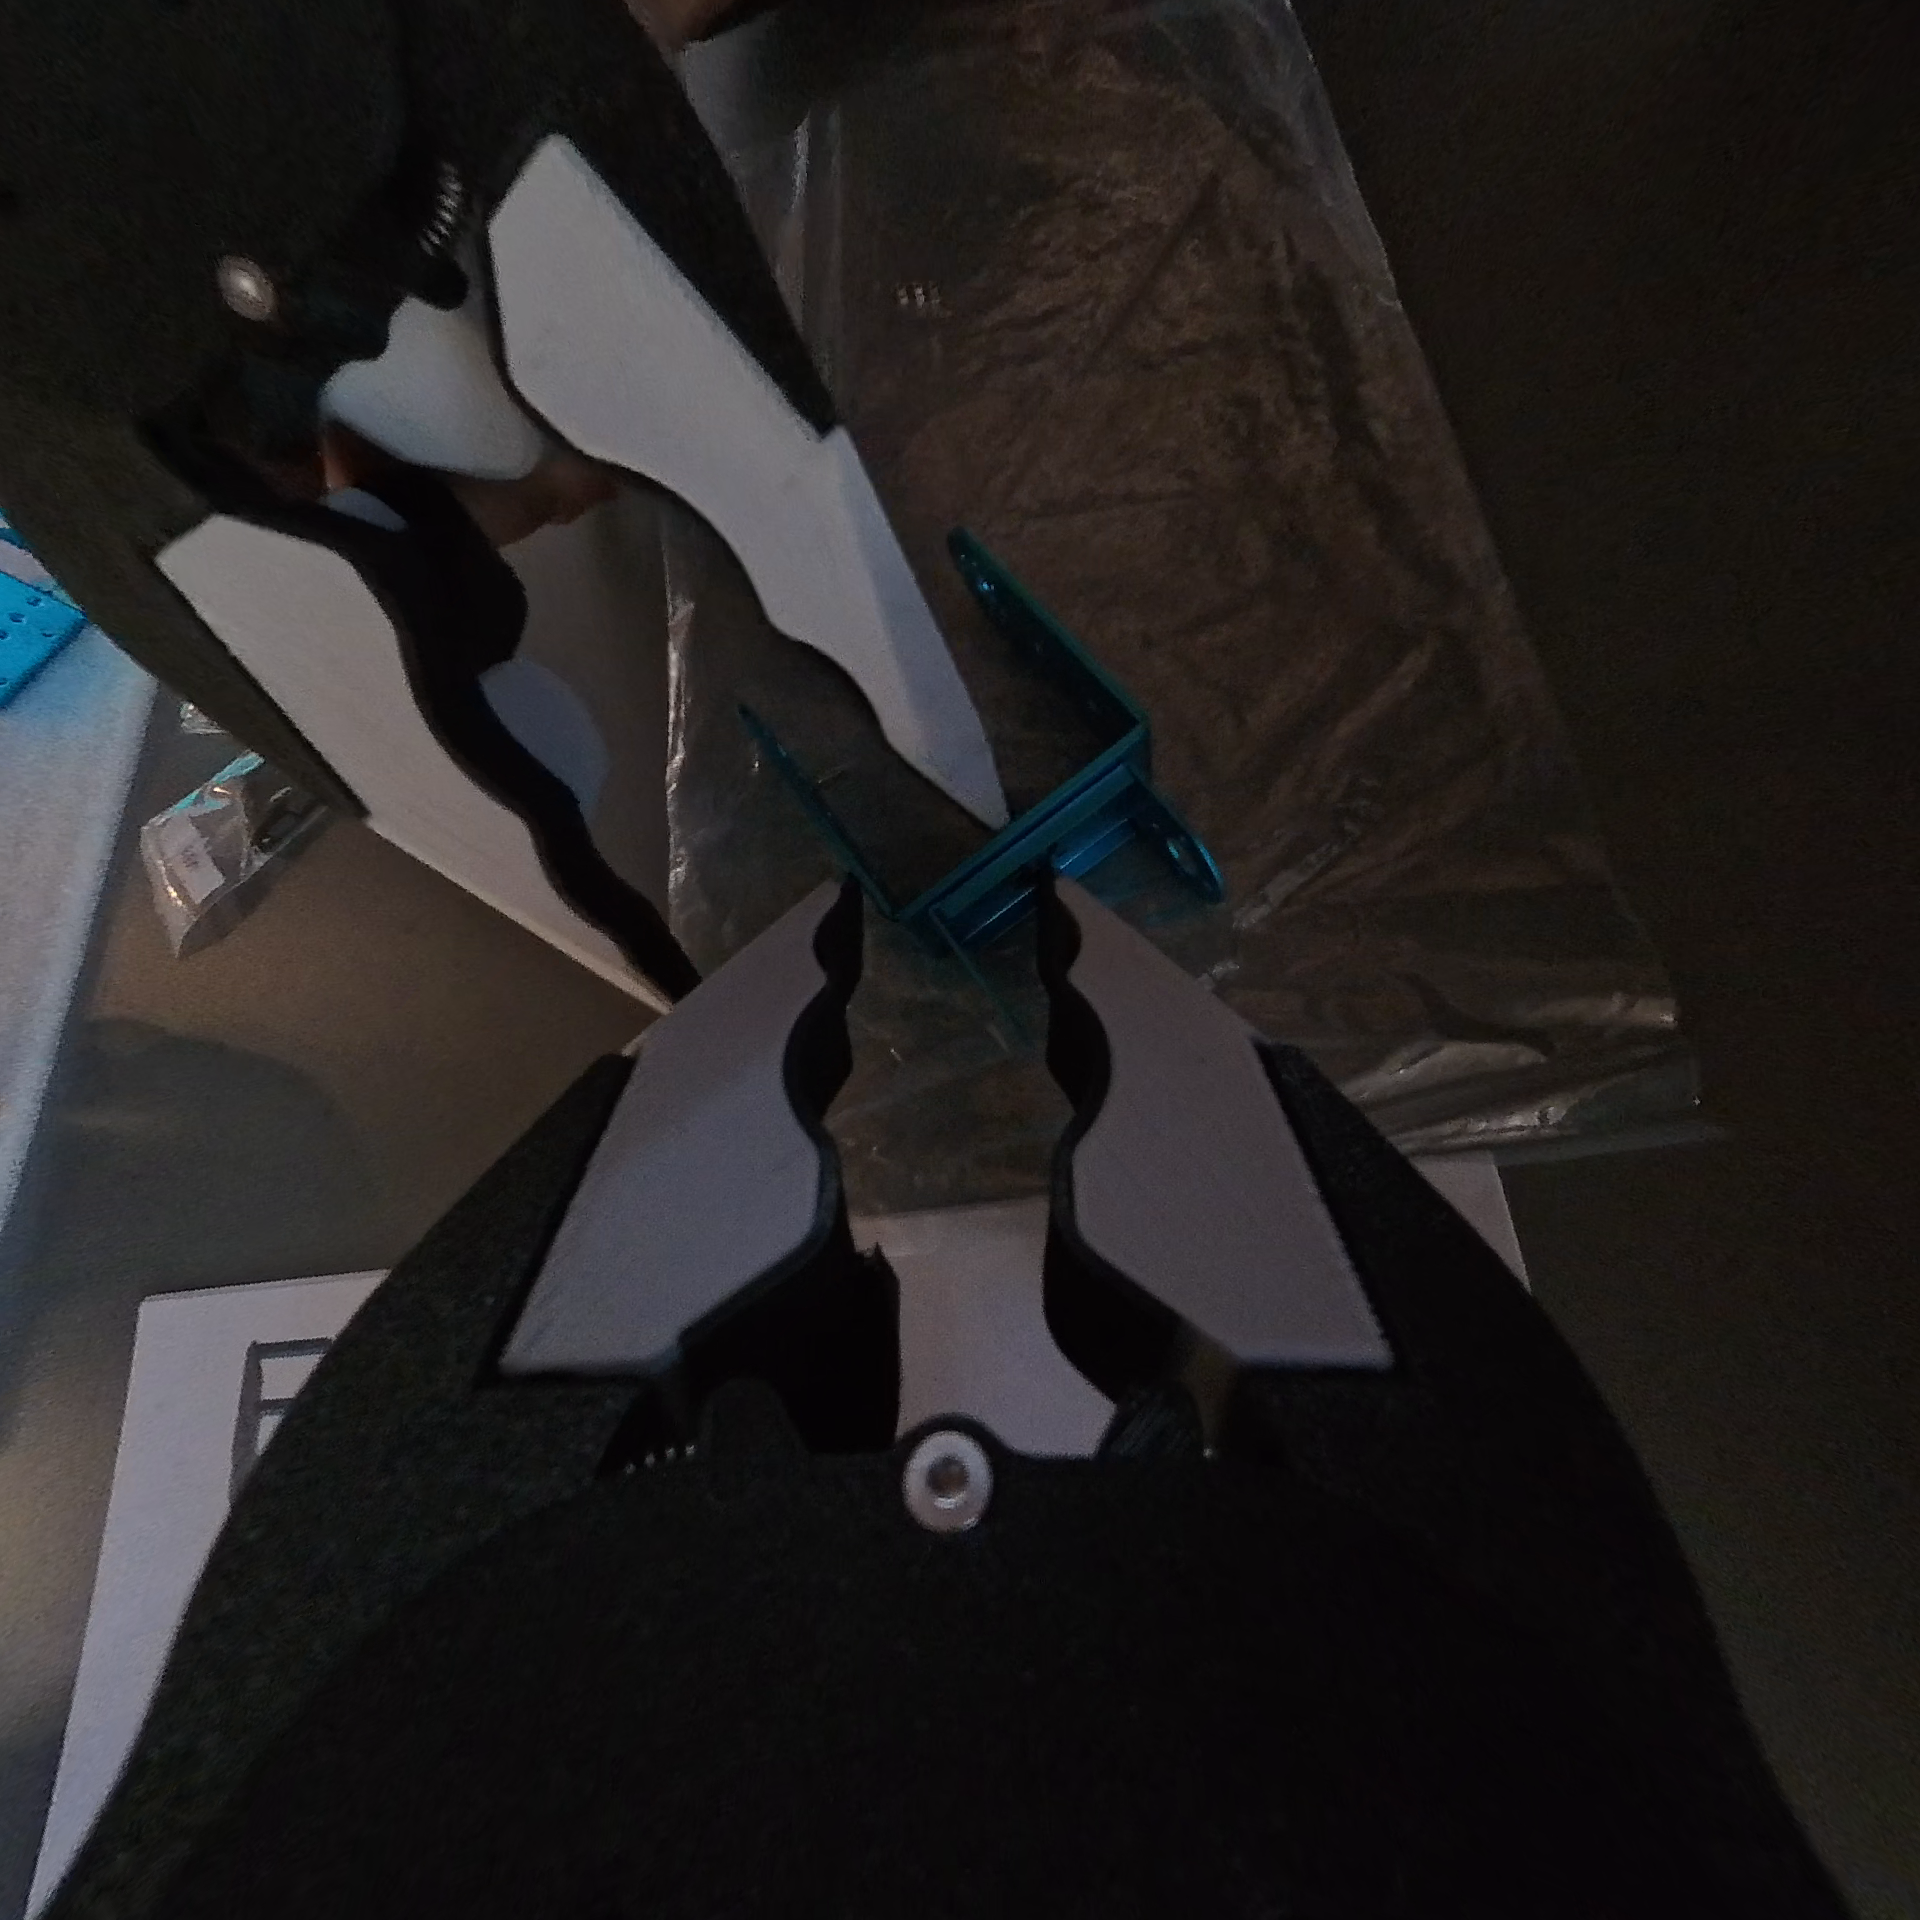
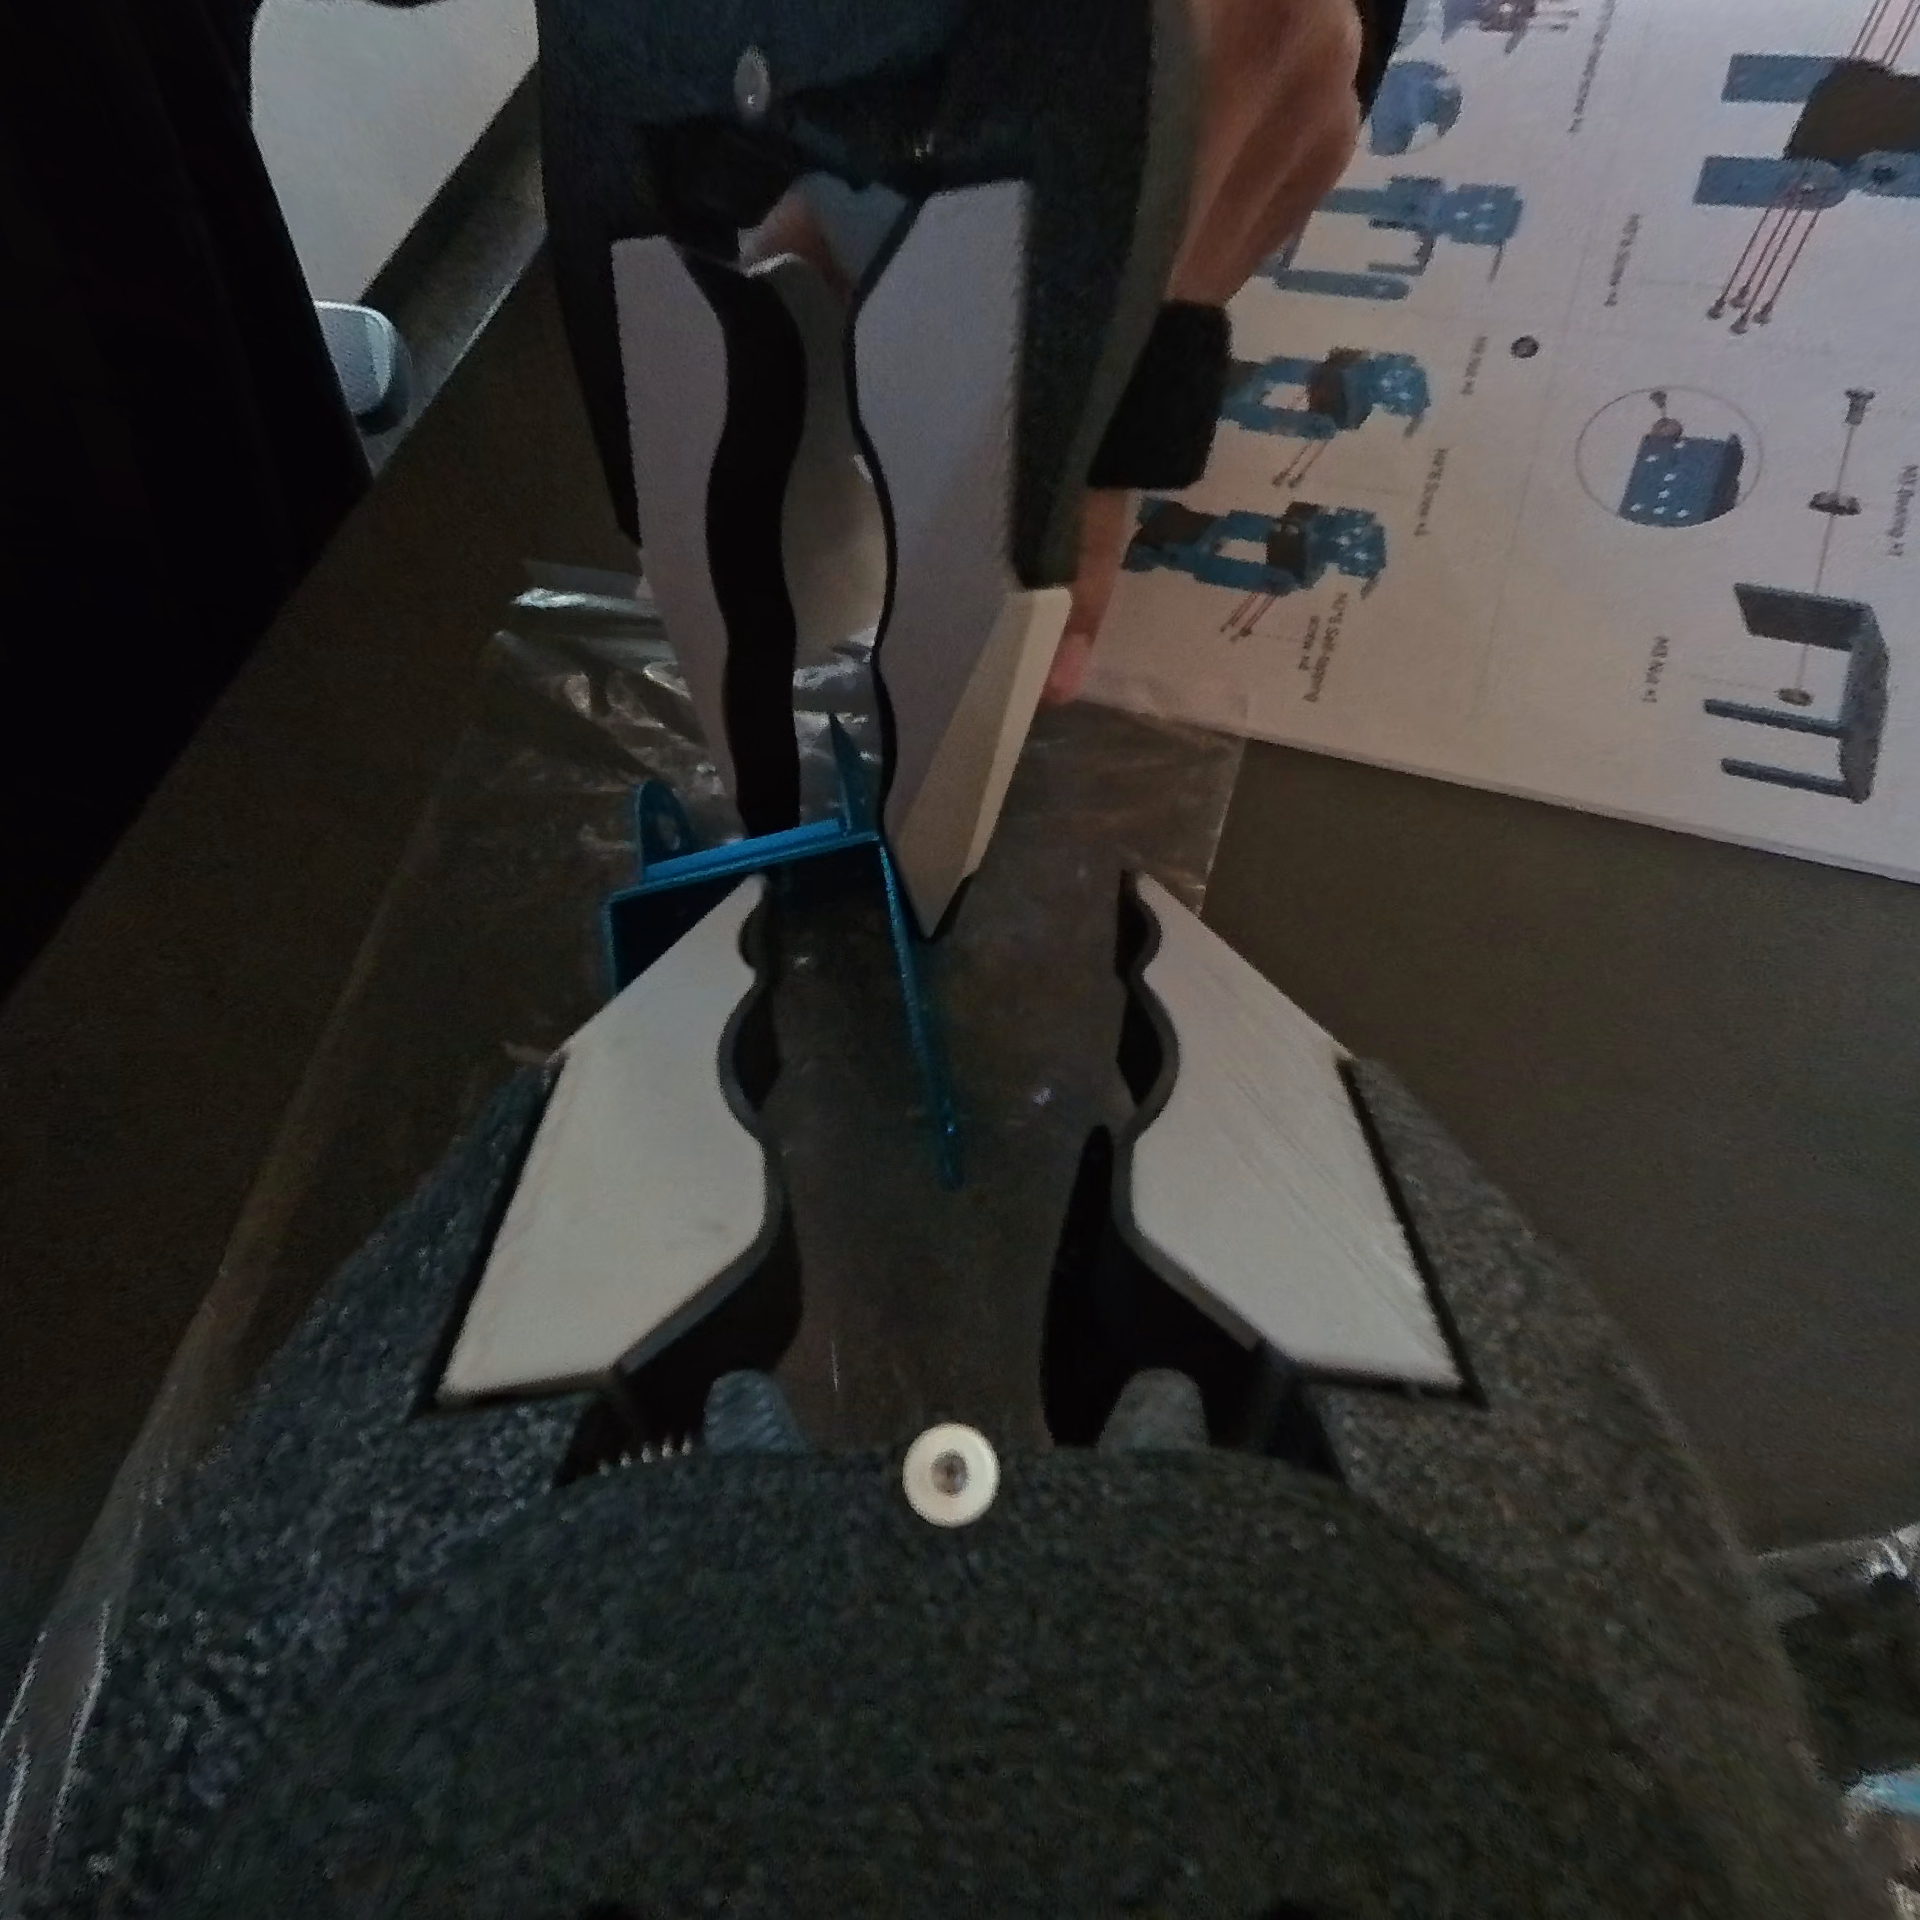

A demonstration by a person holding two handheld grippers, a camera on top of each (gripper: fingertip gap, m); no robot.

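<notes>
Broadly, a dark brown tabletop [image 2: 1558, 1039] carries everything, with a big white assembly sheet [image 2: 1558, 520] lying at its far right in the right wrist view; the sheet bears blue part diagrams and small captions too blurred to read. Next in size, a crinkled clear plastic bag [image 1: 1247, 468] lies flat on the table. On it stands a blue metal U-shaped bracket [image 2: 727, 883], its perforated flanges upright.

Both grippers meet at that bracket from opposite sides. The right gripper [image 2: 945, 894] has its jaws spread wide, one fingertip touching the bracket's cross wall and one flange standing between the fingers. The left gripper [image 1: 951, 894] has its jaws at a narrower gap, tips just at the bracket's corner; whether they pinch it, I cannot tell. A hand [image 2: 1247, 187] grips the left tool's handle.

At the left wrist view's edge lie a blue perforated plate [image 1: 31, 644] and a small bag of parts [image 1: 218, 831].
</notes>
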